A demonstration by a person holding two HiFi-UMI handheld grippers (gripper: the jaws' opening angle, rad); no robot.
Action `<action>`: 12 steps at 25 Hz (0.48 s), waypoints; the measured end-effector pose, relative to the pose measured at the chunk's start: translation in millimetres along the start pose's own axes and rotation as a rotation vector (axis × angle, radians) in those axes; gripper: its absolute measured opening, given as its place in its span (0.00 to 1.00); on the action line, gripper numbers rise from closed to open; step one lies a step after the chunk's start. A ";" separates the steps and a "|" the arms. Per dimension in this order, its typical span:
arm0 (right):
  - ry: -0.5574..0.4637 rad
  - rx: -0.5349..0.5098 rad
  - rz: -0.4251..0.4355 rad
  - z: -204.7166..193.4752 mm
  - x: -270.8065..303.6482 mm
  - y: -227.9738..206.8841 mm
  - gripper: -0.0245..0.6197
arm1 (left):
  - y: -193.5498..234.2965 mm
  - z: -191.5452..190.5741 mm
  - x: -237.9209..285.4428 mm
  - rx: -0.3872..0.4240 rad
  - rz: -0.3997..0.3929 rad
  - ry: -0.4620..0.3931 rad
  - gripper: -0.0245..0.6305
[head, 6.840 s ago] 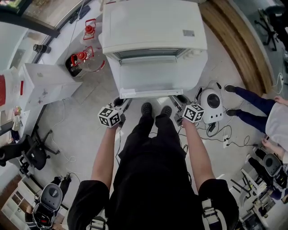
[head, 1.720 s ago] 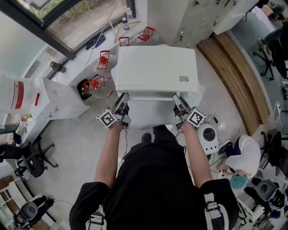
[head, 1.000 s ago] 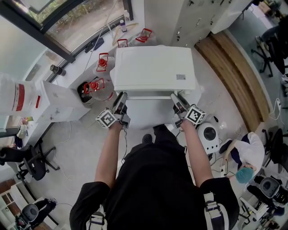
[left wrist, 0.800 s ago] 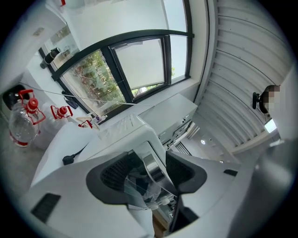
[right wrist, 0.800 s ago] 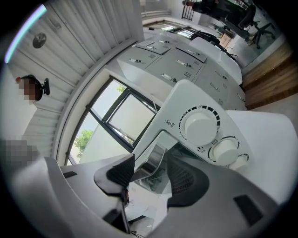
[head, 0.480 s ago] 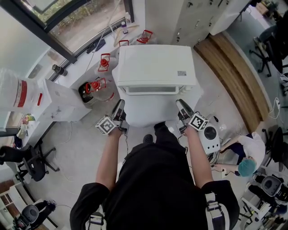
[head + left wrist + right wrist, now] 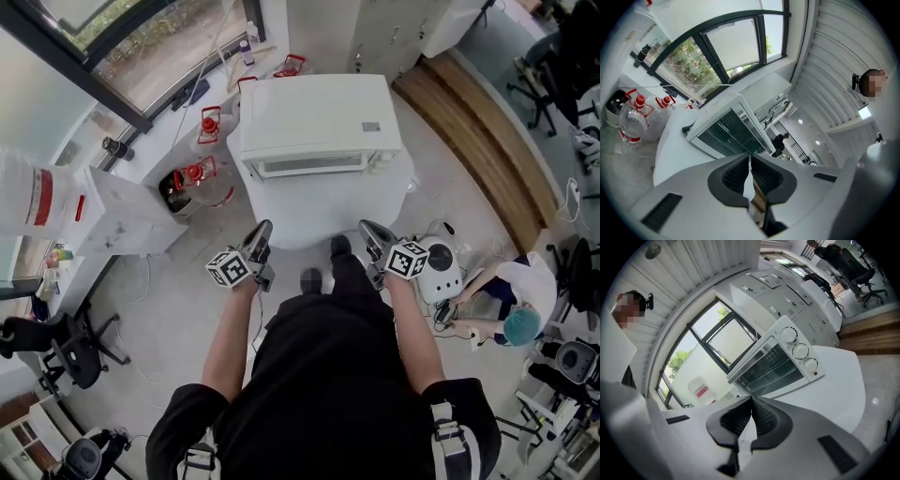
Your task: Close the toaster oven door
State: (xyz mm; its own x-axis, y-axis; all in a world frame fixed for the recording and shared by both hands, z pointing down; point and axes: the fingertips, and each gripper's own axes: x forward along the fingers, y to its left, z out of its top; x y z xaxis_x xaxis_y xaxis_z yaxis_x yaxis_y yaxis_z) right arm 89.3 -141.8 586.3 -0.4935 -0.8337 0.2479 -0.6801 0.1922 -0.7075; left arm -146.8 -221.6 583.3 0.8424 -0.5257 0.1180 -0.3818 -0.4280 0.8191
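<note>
Toaster oven (image 7: 317, 117) stands on the white table (image 7: 309, 217). Its glass door (image 7: 774, 363) is upright against the front and, as far as the wide-angle views allow, flush along its top edge. Left gripper (image 7: 263, 231) and right gripper (image 7: 367, 231) hang near the table's front edge, clear of the oven, each with jaws pressed together on nothing. The closing looks done. Doing it well now means checking that top edge for a gap and, if one shows, pushing evenly at both ends.
</note>
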 end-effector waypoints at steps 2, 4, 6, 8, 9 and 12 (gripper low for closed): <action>0.010 -0.011 -0.015 -10.0 -6.2 0.5 0.06 | -4.1 -19.7 -3.2 0.009 -0.008 0.057 0.09; -0.005 -0.023 -0.039 -8.4 -18.8 -4.1 0.06 | -14.3 -40.8 -0.1 0.042 -0.021 0.129 0.09; -0.054 -0.008 -0.070 -0.9 -38.4 -11.4 0.06 | -28.3 -60.1 5.4 0.084 -0.043 0.198 0.09; -0.106 0.011 -0.110 3.4 -63.5 -21.5 0.06 | -41.3 -80.9 10.7 0.122 -0.070 0.268 0.09; -0.127 0.020 -0.130 3.7 -77.5 -27.2 0.06 | -47.3 -92.0 13.2 0.140 -0.082 0.301 0.09; -0.167 0.042 -0.178 -2.8 -125.2 -42.8 0.06 | -67.8 -125.9 21.1 0.186 -0.112 0.372 0.09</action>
State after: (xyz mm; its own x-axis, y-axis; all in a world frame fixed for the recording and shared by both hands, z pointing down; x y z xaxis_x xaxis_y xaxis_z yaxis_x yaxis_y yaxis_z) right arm 178.8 -44.2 587.4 -0.2686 -0.9273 0.2606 -0.7235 0.0156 -0.6902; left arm -55.3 -111.1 600.9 0.9494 -0.1821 0.2560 -0.3132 -0.6107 0.7273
